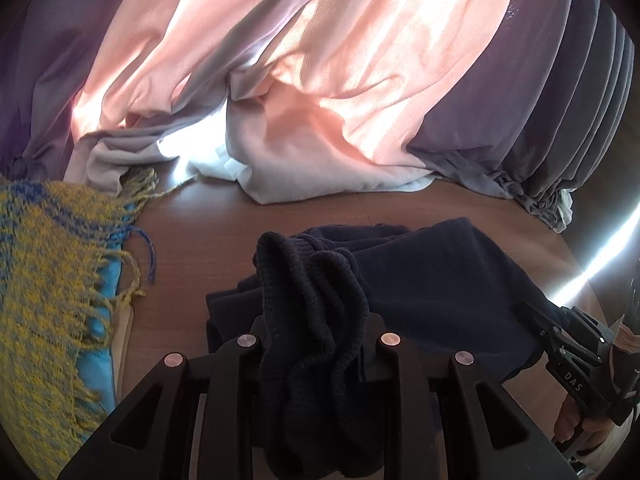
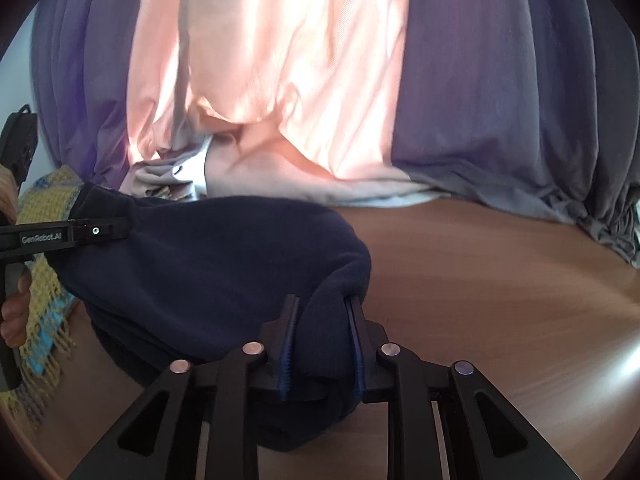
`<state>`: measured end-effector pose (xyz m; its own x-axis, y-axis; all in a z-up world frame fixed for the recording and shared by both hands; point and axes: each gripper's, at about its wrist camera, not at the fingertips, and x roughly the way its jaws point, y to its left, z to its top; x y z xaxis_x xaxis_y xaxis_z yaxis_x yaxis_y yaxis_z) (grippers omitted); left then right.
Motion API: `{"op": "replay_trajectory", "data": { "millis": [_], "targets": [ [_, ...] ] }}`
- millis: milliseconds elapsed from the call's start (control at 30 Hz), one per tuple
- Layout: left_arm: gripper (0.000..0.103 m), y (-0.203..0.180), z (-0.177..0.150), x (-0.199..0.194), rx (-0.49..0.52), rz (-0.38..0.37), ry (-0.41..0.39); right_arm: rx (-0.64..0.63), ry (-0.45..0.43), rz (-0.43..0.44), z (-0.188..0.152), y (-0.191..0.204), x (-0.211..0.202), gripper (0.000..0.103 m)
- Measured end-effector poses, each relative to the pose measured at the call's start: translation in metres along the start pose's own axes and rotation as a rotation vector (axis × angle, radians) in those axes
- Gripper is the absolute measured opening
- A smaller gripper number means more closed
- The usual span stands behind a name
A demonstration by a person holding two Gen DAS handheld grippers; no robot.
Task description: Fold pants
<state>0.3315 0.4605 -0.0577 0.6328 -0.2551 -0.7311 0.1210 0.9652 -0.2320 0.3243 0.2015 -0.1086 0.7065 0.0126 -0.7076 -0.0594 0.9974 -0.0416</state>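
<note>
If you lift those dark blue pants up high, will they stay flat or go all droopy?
Probably droopy. The pants already sag between the left gripper and right gripper and bunch into soft folds. The knit looks thick, so it likely won't slip from the pads easily.

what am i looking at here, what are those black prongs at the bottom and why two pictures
The prongs are hand-held grasping tools, one in each of a person's hands; each carries a camera looking along its fingers. One picture comes from the left tool, the other from the right tool. Both are clamped on dark navy pants, the left one on the ribbed part, over a wooden table. A yellow-and-blue fringed scarf lies on the left side, and pink and purple curtains hang behind.
</note>
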Motion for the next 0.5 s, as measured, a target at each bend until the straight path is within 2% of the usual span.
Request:
{"op": "replay_trajectory", "data": {
  "millis": [100, 167, 233, 500],
  "targets": [
    [0.041, 0.003, -0.005, 0.0, -0.012, 0.032, 0.006, 0.018, 0.015, -0.02, -0.004, -0.001, -0.001, 0.036],
    [0.054, 0.003, -0.008, -0.002, 0.005, 0.081, 0.004, 0.01, 0.013, -0.05, -0.006, 0.0, -0.001, 0.044],
    [0.058, 0.003, -0.008, -0.004, 0.028, 0.099, 0.012, 0.006, 0.015, -0.068, -0.009, -0.001, -0.003, 0.049],
    [0.07, -0.006, -0.013, -0.039, 0.147, 0.201, -0.019, 0.034, 0.033, -0.077, -0.007, -0.002, -0.022, 0.049]
  ]
}}
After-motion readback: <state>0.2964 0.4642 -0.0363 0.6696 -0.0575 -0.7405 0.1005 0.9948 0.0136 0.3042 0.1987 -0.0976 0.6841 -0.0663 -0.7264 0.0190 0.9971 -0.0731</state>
